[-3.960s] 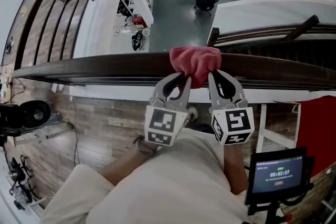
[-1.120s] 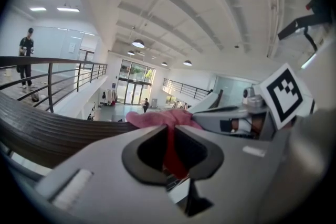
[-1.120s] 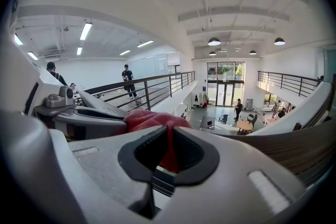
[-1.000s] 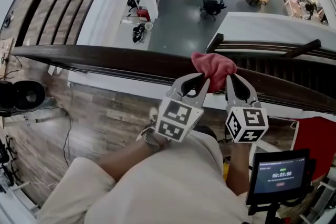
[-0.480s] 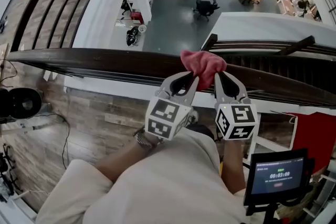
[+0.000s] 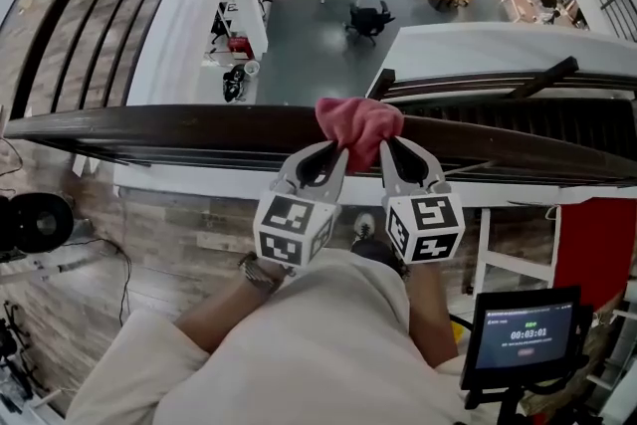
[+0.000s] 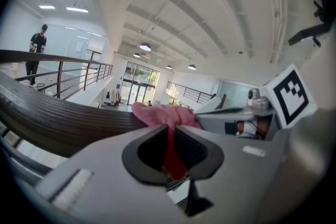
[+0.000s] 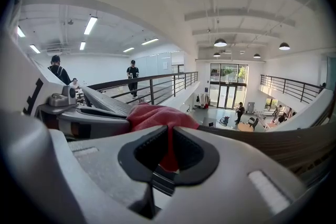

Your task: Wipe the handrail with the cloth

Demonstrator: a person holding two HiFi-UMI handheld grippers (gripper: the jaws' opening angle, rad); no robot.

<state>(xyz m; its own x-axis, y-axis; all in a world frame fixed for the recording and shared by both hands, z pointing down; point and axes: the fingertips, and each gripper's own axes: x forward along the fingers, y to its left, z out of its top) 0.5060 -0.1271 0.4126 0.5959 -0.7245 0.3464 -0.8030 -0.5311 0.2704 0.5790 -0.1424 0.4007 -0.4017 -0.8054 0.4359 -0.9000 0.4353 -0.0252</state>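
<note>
A pink-red cloth is draped over the dark wooden handrail, which runs across the head view from left to right. My left gripper is shut on the cloth's near left edge, and my right gripper is shut on its near right edge. In the left gripper view the cloth is pinched between the jaws, with the handrail stretching off to the left. The right gripper view shows the cloth clamped too, and the handrail running off to the right.
Beyond the rail is an open drop to a lower floor with desks and chairs. A tablet with a timer stands at lower right. A red panel is at right, and a black device lies at left on the wooden floor.
Both grippers and the cloth have slid to the left along the handrail over the last second. The grip on the cloth looks the same.
</note>
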